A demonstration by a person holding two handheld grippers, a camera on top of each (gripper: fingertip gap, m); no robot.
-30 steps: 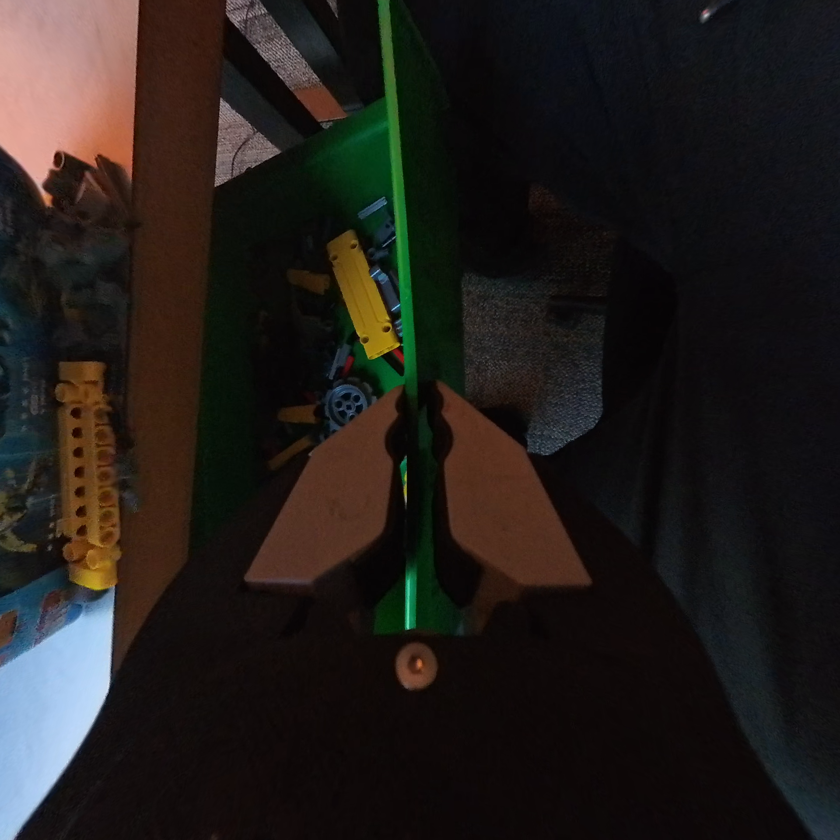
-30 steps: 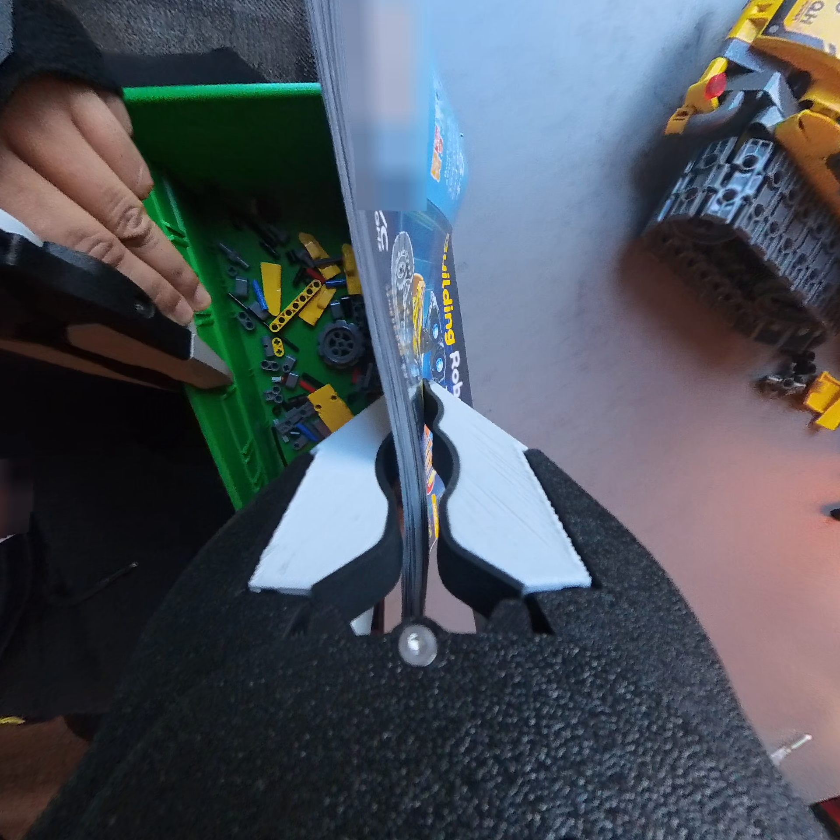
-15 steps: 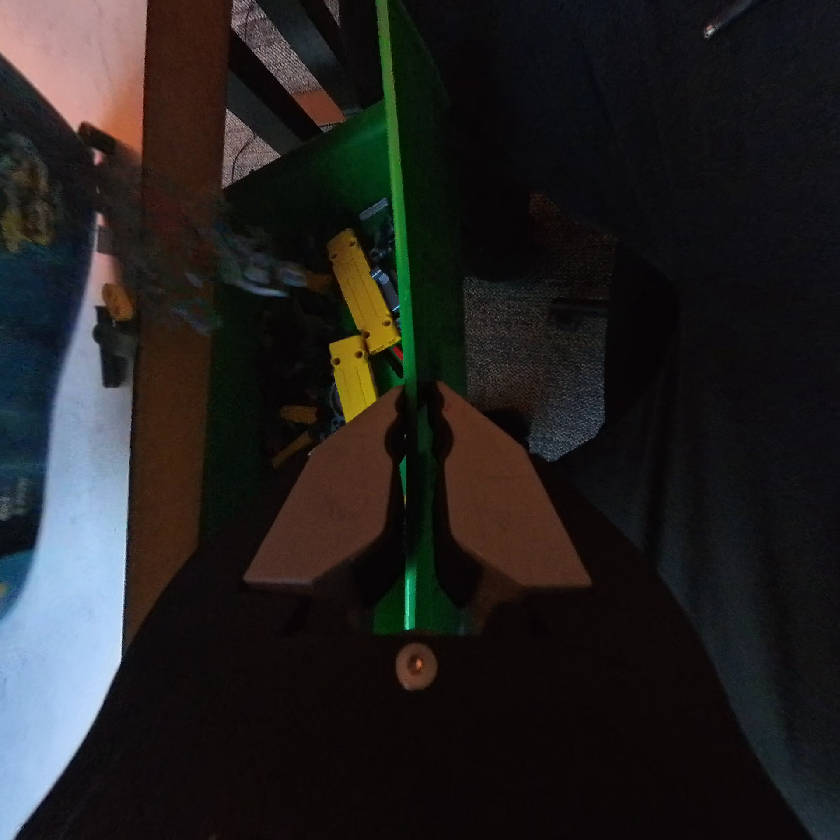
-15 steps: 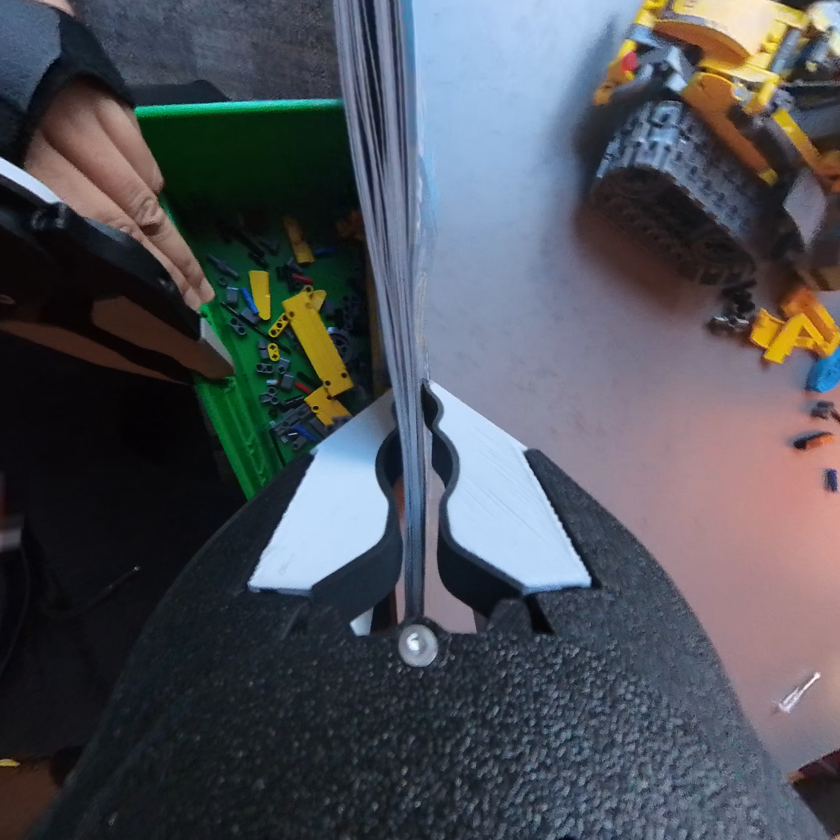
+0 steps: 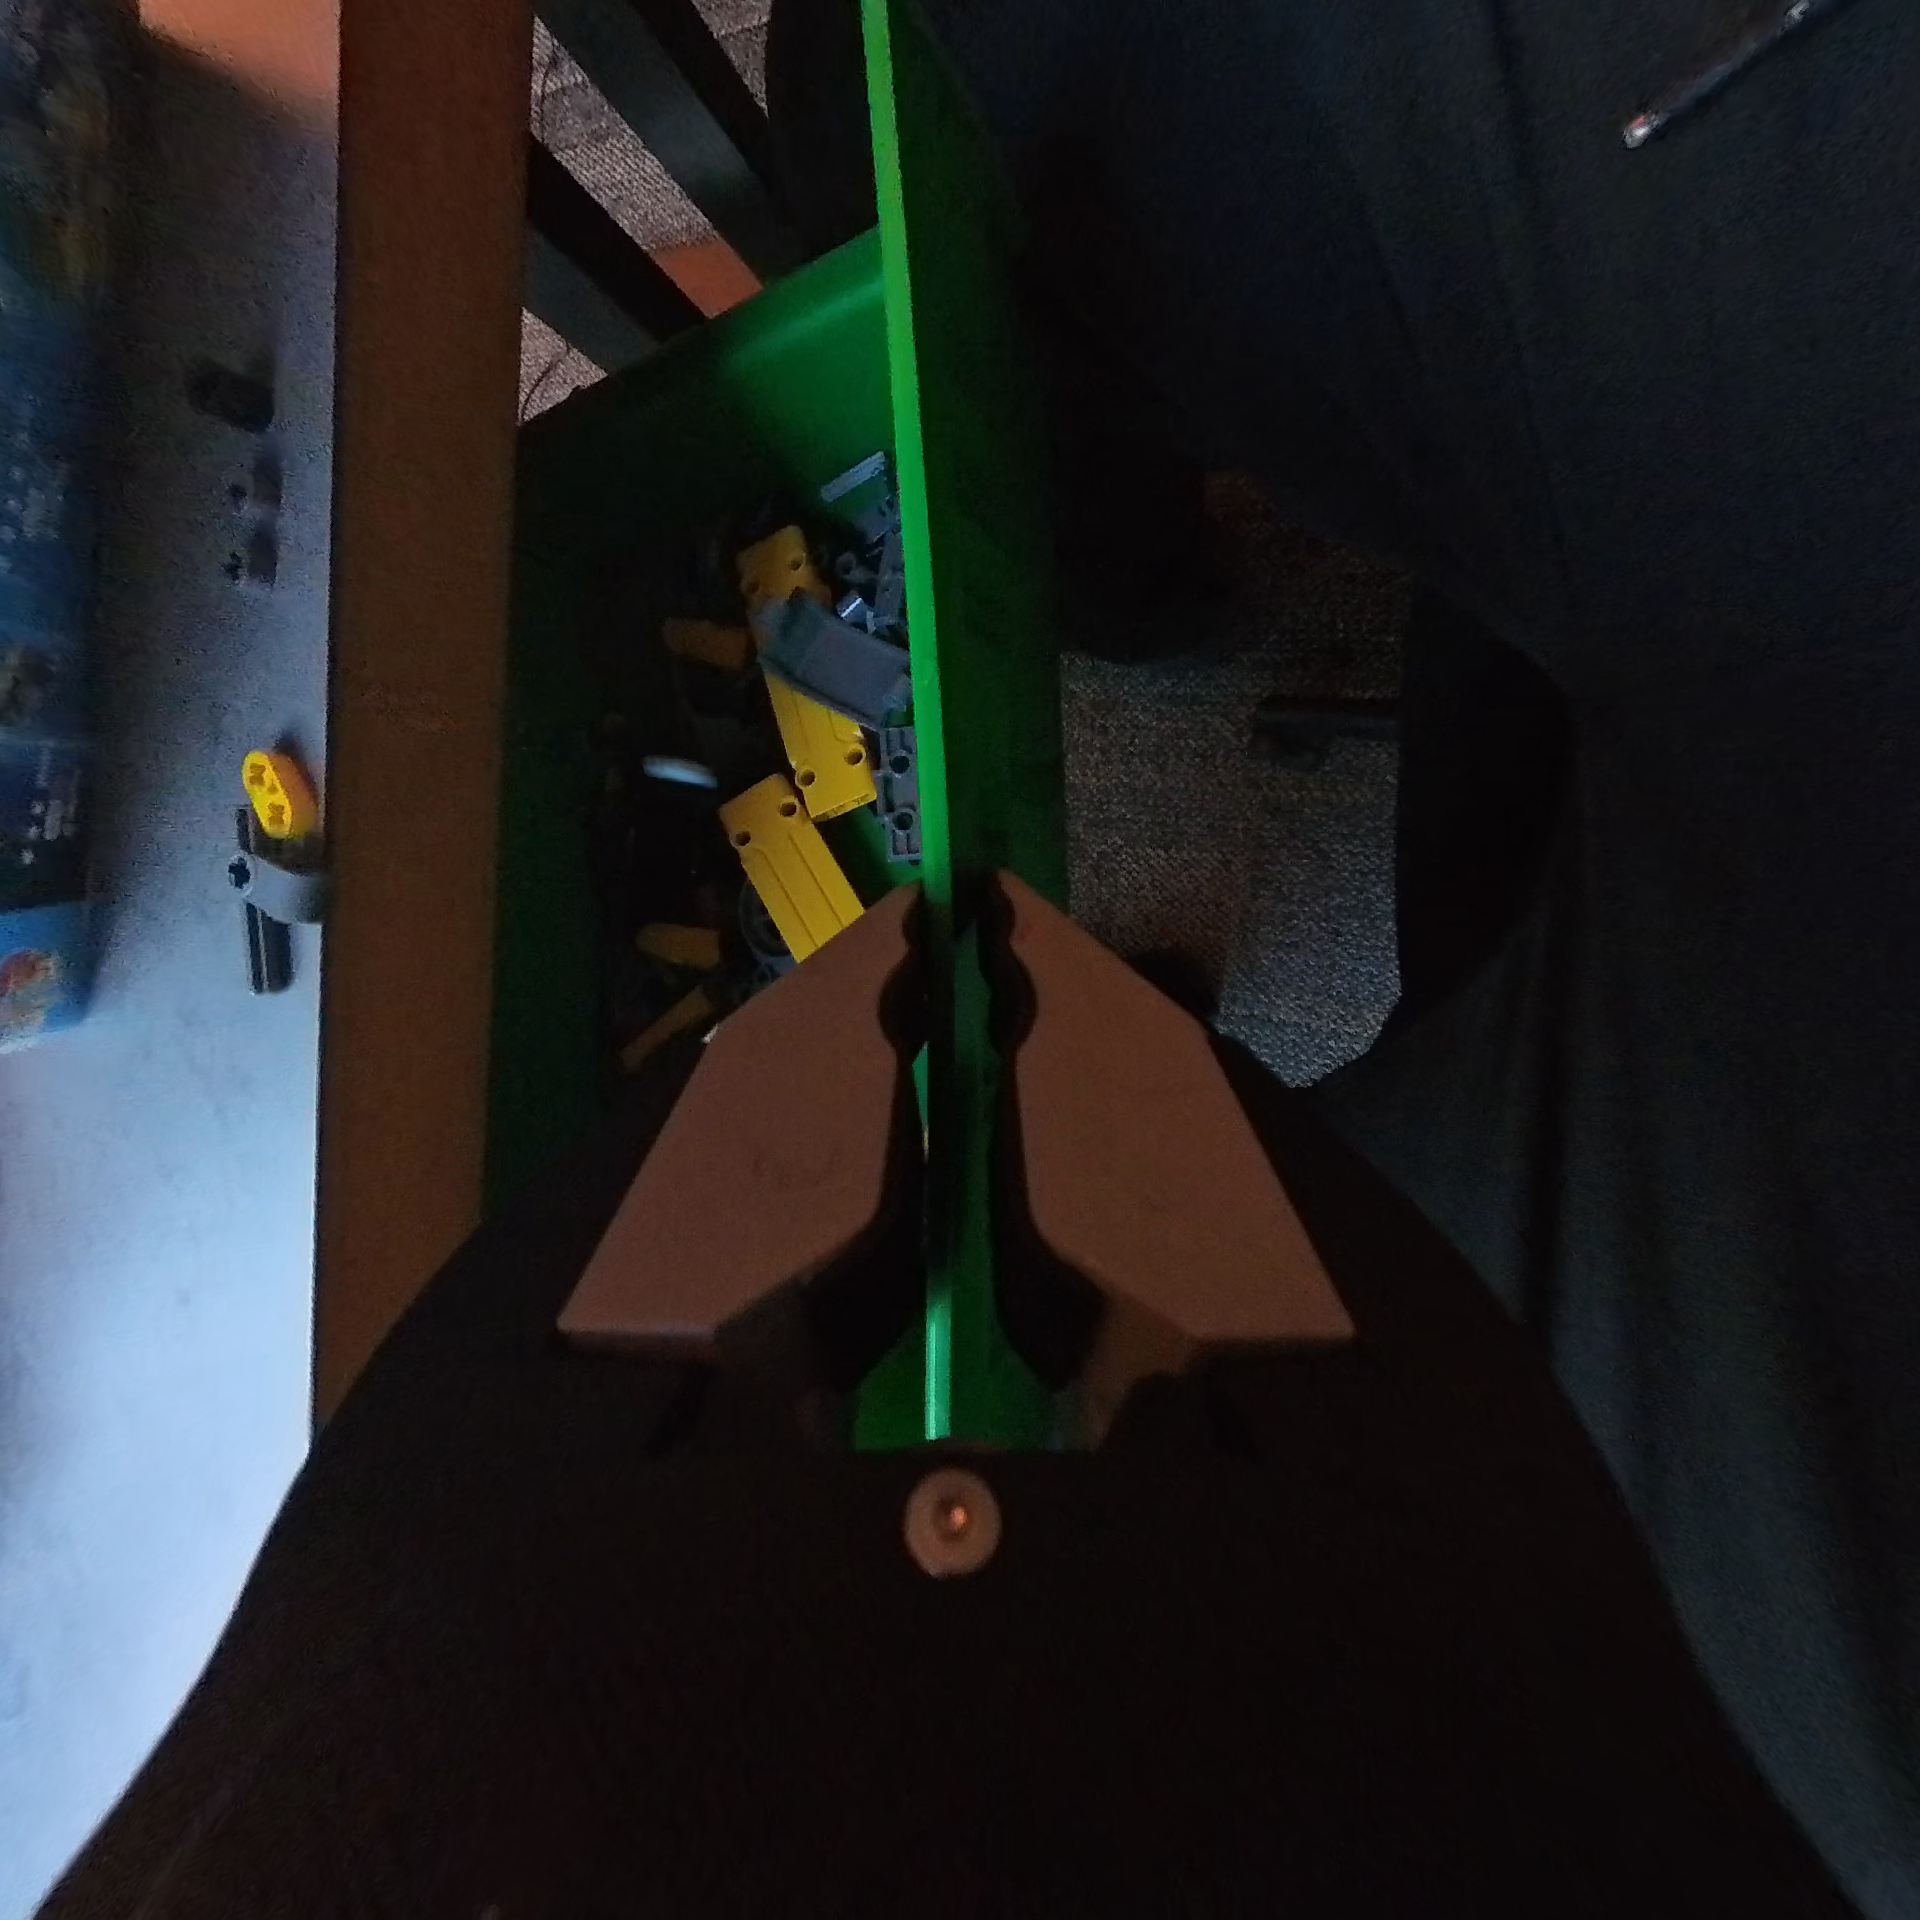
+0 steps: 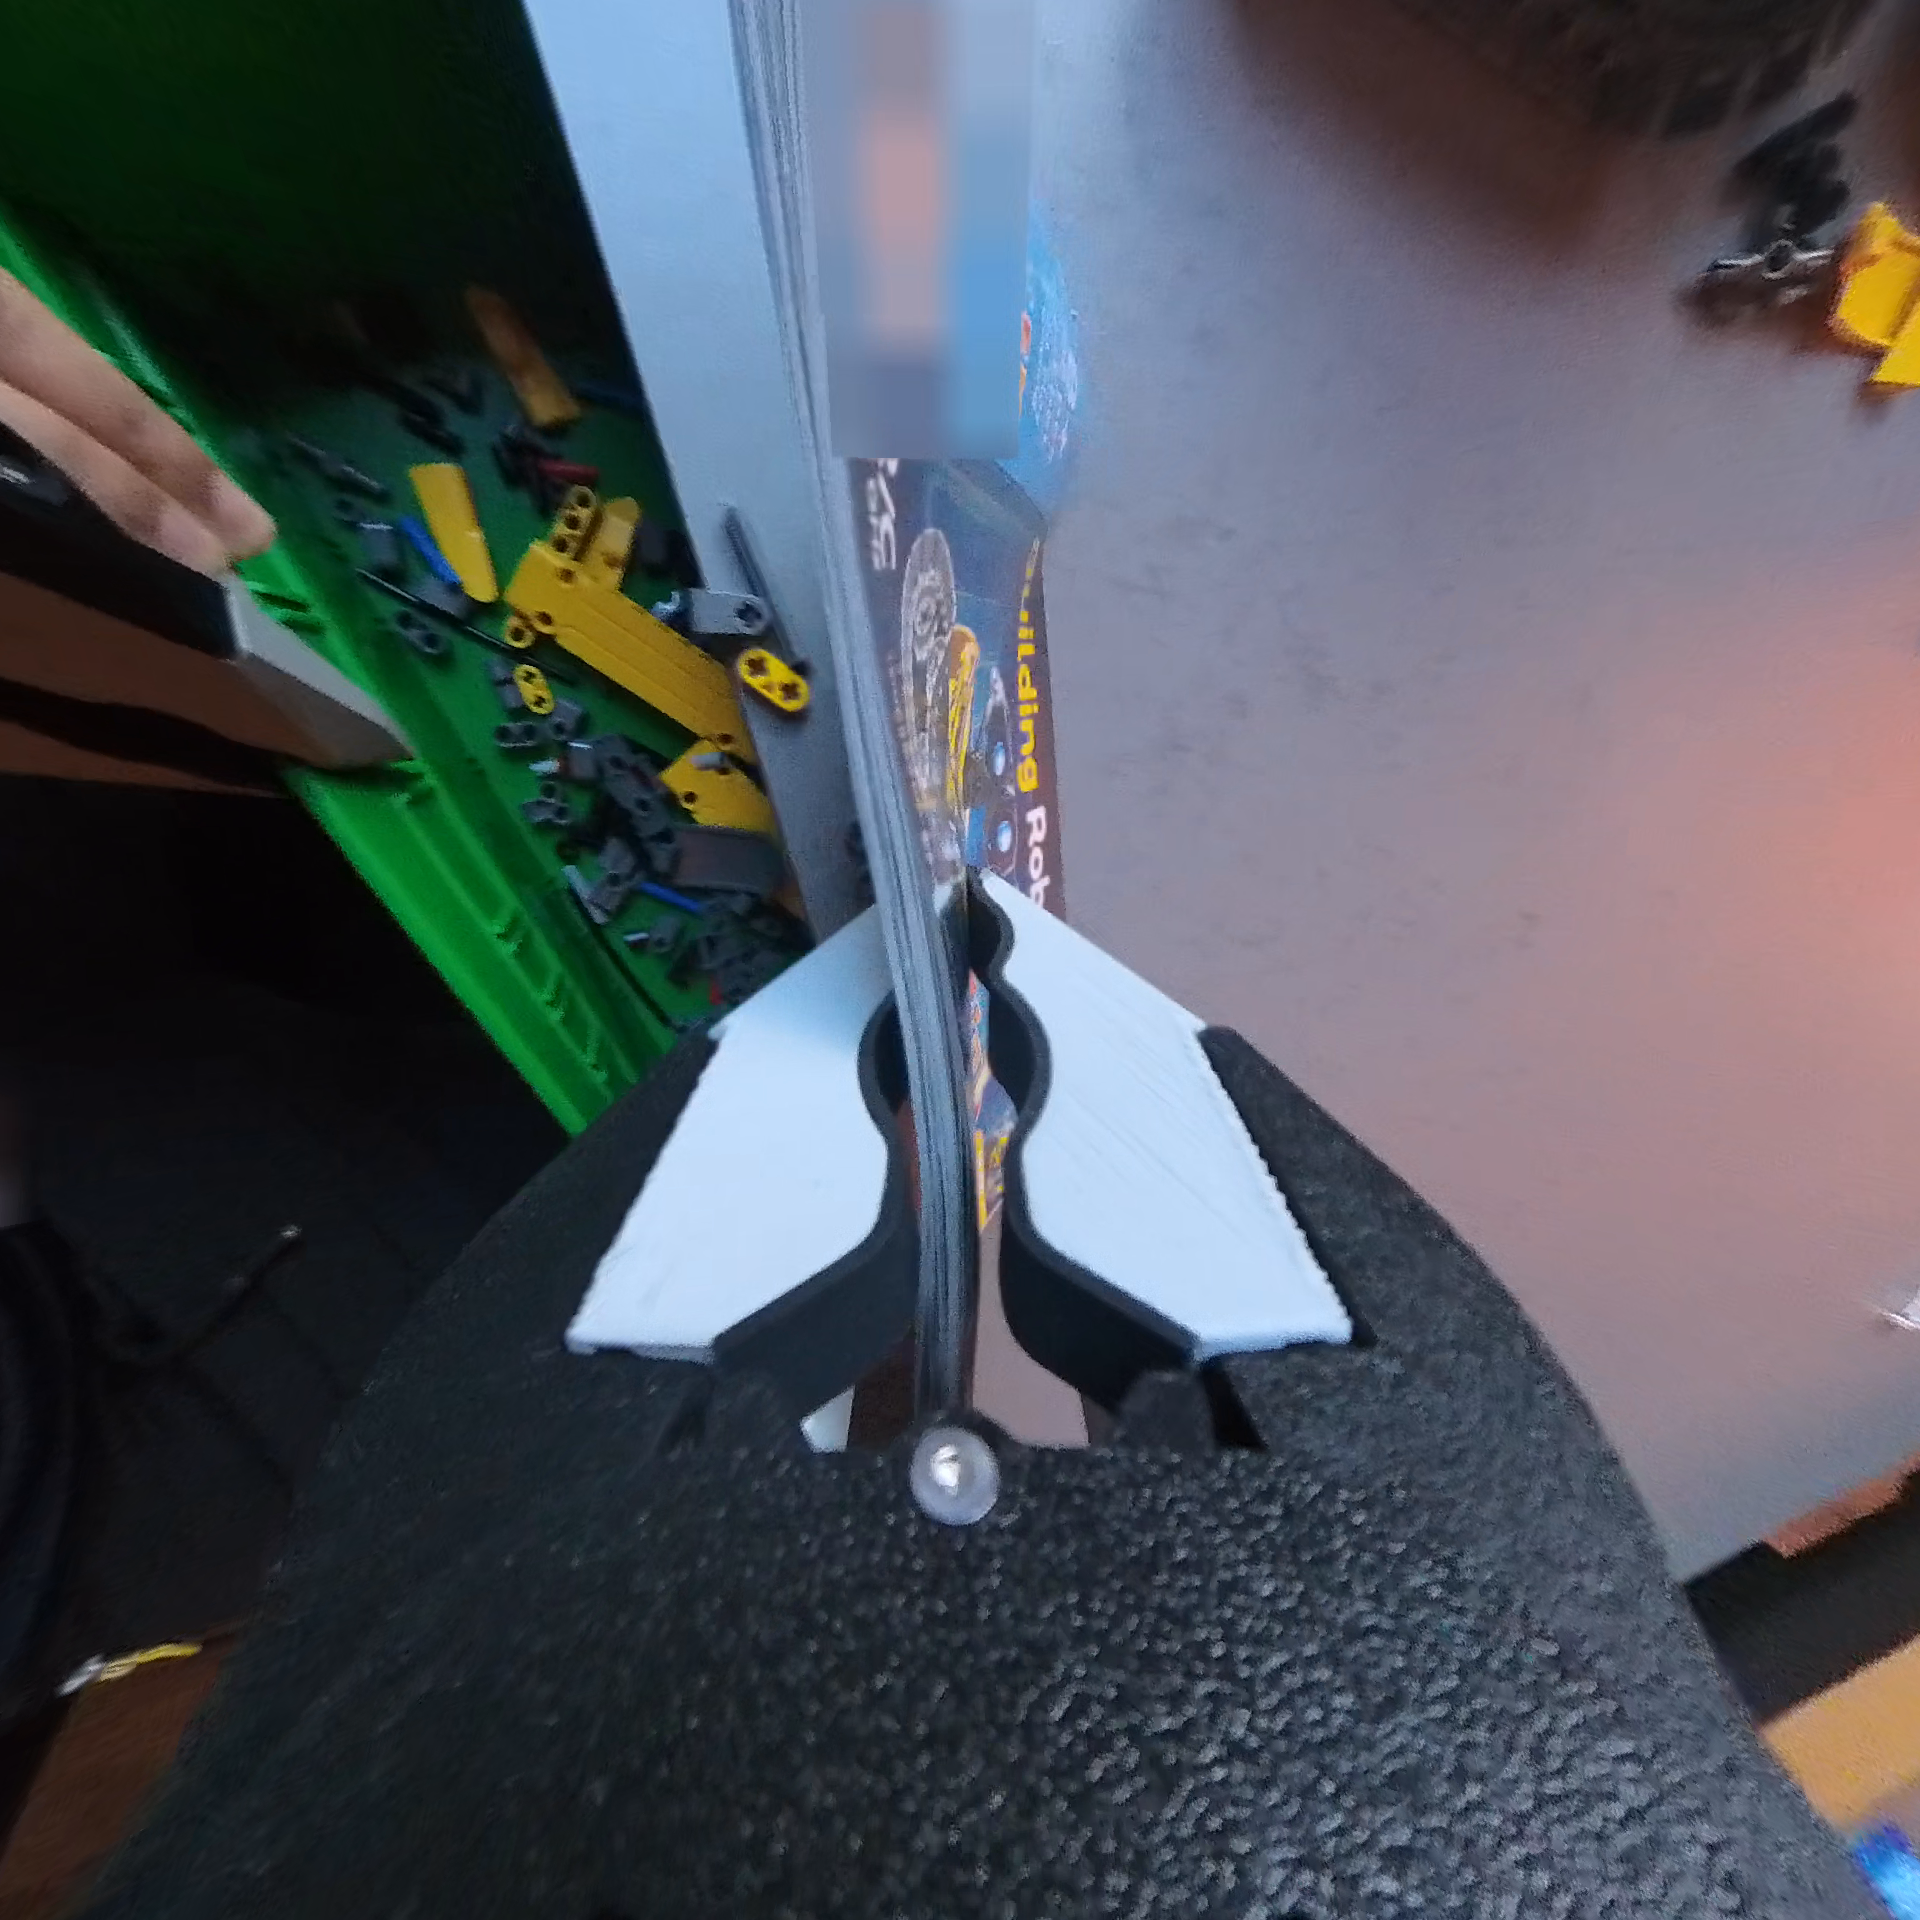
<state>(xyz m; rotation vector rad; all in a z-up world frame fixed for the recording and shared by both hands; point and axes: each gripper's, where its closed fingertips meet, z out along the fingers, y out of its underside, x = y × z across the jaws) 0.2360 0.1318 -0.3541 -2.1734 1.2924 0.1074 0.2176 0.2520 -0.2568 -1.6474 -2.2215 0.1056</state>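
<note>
My left gripper (image 5: 958,894) is shut on the near wall of a green bin (image 5: 904,416), held beside the table's wooden edge (image 5: 416,727). The bin holds yellow beams (image 5: 790,862) and several small grey and black pieces. My right gripper (image 6: 961,894) is shut on a thick booklet (image 6: 956,665) standing on edge on the grey table (image 6: 1455,831), close to the edge above the bin (image 6: 457,862). A small yellow piece (image 6: 774,681) and a grey piece (image 6: 732,613) lie at the table edge by the booklet. They also show in the left wrist view, the yellow piece (image 5: 278,795) above the grey piece (image 5: 272,894).
A hand (image 6: 114,457) and the left gripper (image 6: 312,707) show on the bin's wall. A yellow piece (image 6: 1881,301) and a black piece (image 6: 1766,260) lie far right on the table. Carpet (image 5: 1226,831) and dark cloth lie right of the bin. Across from one pair of fingers to the other is roughly 15 cm.
The booklet has swept toward the table edge. The long yellow beam that lay on the table is now in the bin with a grey piece. The toy vehicle has left the right view.
</note>
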